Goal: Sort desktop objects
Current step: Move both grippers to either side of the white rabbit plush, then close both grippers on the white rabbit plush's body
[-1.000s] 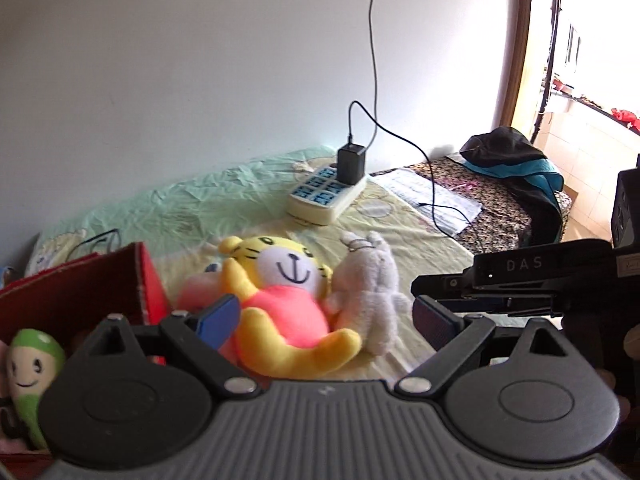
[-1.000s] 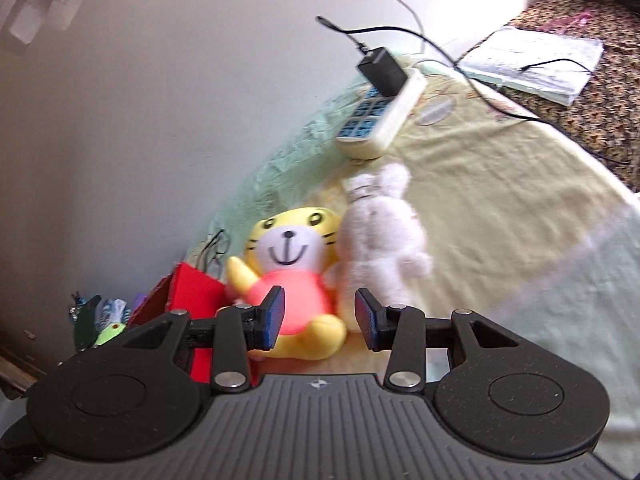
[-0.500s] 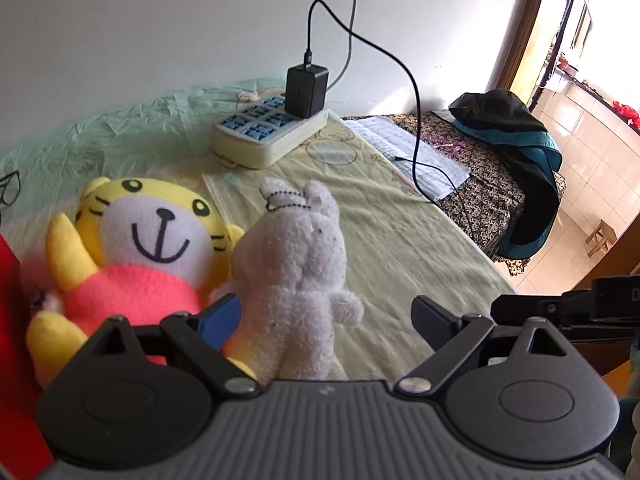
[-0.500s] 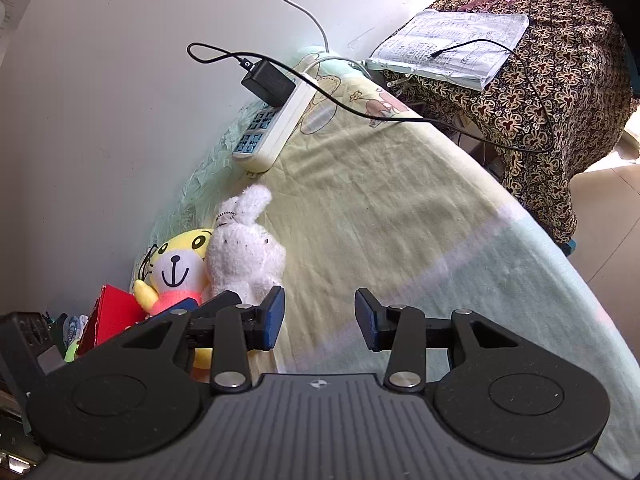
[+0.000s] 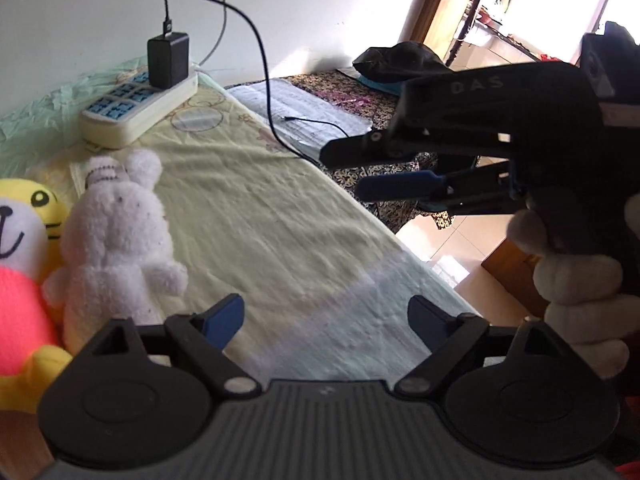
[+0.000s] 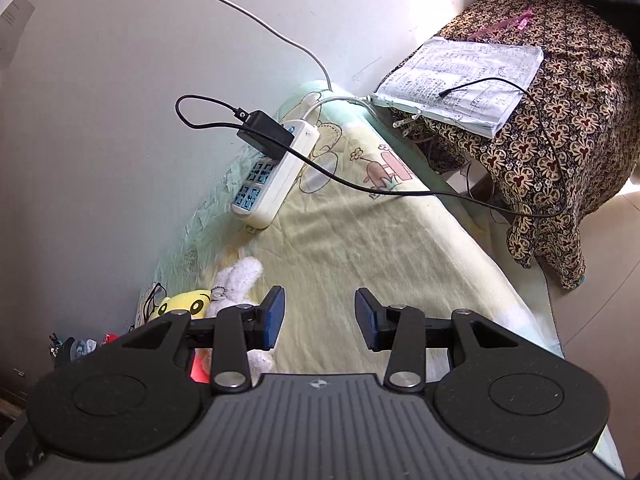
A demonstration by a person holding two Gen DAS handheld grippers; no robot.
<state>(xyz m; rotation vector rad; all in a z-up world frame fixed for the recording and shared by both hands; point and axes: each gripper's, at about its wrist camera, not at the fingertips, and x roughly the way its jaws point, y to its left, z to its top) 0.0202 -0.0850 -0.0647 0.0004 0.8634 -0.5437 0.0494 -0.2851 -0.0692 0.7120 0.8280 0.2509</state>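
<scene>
We read the fluffy white plush rabbit (image 5: pixel 120 236) as the next pick: it lies on the yellow-green sheet just left of our left gripper (image 5: pixel 326 318), long axis running away toward the white power strip (image 5: pixel 140 110), touching the yellow tiger plush in the pink shirt (image 5: pixel 24 264) on its far side. Left hand is nearer. Left jaws have just been closing but stand wide, nothing between them. Right gripper (image 6: pixel 320 316), half open and empty, sits further right of the rabbit.
</scene>
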